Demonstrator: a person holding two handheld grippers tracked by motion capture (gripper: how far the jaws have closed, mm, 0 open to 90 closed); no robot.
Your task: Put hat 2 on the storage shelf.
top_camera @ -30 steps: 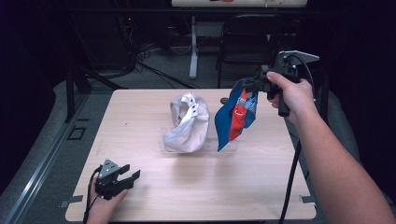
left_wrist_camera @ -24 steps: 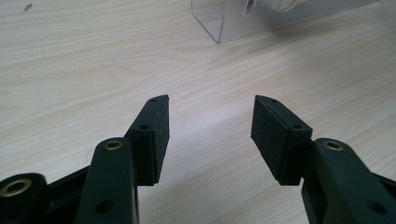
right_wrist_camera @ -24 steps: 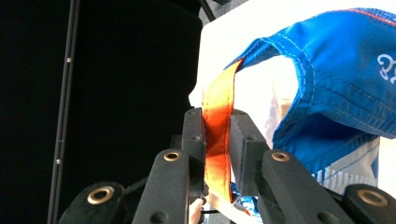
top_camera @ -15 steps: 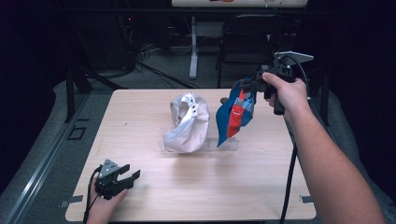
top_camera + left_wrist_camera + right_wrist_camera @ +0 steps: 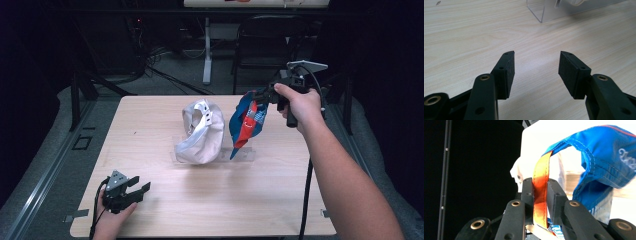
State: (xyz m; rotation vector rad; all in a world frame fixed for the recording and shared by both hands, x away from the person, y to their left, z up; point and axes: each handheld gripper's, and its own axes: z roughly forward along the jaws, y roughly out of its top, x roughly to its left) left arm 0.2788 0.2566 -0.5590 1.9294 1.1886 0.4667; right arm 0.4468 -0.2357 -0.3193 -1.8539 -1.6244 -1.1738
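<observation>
Now | right gripper pinching blue cap's orange strap | cap hangs below

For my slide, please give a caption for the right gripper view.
Right gripper shut on the orange strap of a hanging blue cap.

The right tongs pinch an orange strap — jaws closed tight on it; a blue cap hangs beyond.
</observation>
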